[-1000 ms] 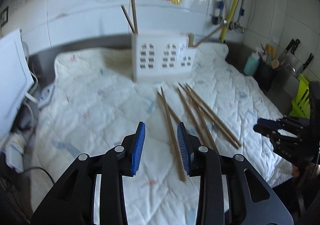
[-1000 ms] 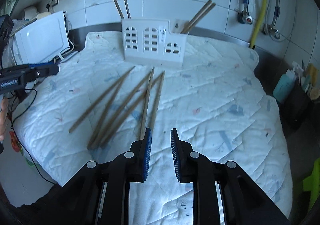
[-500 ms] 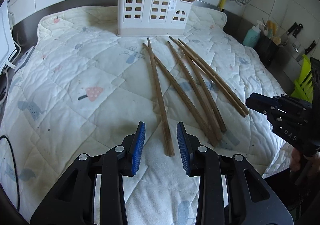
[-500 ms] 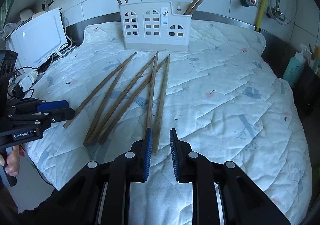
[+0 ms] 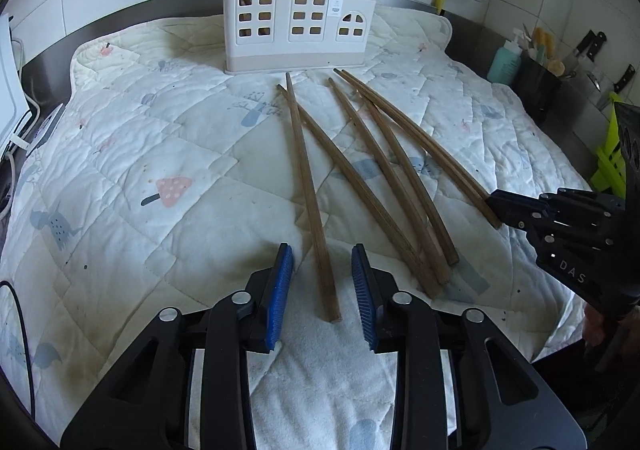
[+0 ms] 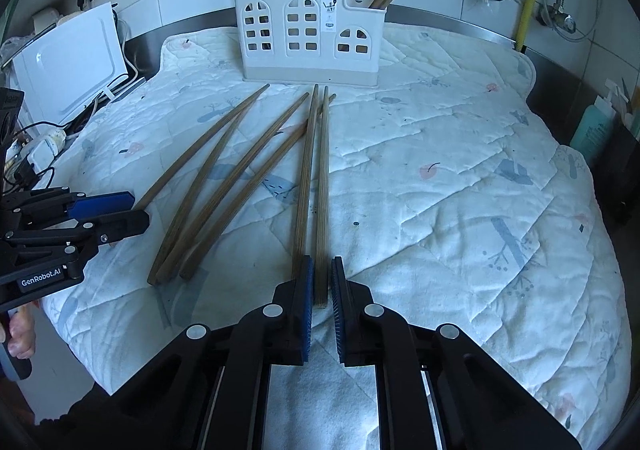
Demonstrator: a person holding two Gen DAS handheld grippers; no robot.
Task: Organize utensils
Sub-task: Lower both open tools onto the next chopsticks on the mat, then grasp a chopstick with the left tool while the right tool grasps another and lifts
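Note:
Several long wooden chopsticks lie fanned out on a white quilted mat [image 5: 168, 130] in front of a white utensil holder [image 5: 296, 30] [image 6: 312, 42], which has chopsticks standing in it. My left gripper [image 5: 322, 254] is low over the mat. Its jaws are closing around the near end of the leftmost chopstick [image 5: 308, 186], and the blue pads stand clear of it on both sides. My right gripper [image 6: 320, 266] is shut on the near end of the rightmost chopstick [image 6: 322, 190]. A second chopstick [image 6: 304, 178] lies just outside its left pad. Each gripper also appears in the other's view: the left gripper [image 6: 120, 210] and the right gripper [image 5: 496, 206].
A white appliance [image 6: 68, 62] with cables stands left of the mat. On the right are a teal bottle [image 5: 506, 62], a black knife holder [image 5: 536, 86] and a green rack [image 5: 608, 154]. Tiled wall and pipes lie behind the holder. A person's hand [image 6: 20, 330] grips the left tool.
Both grippers came down toward the mat and the chopstick ends. The right jaws narrowed onto the rightmost chopstick. The left jaws narrowed a little around the leftmost one.

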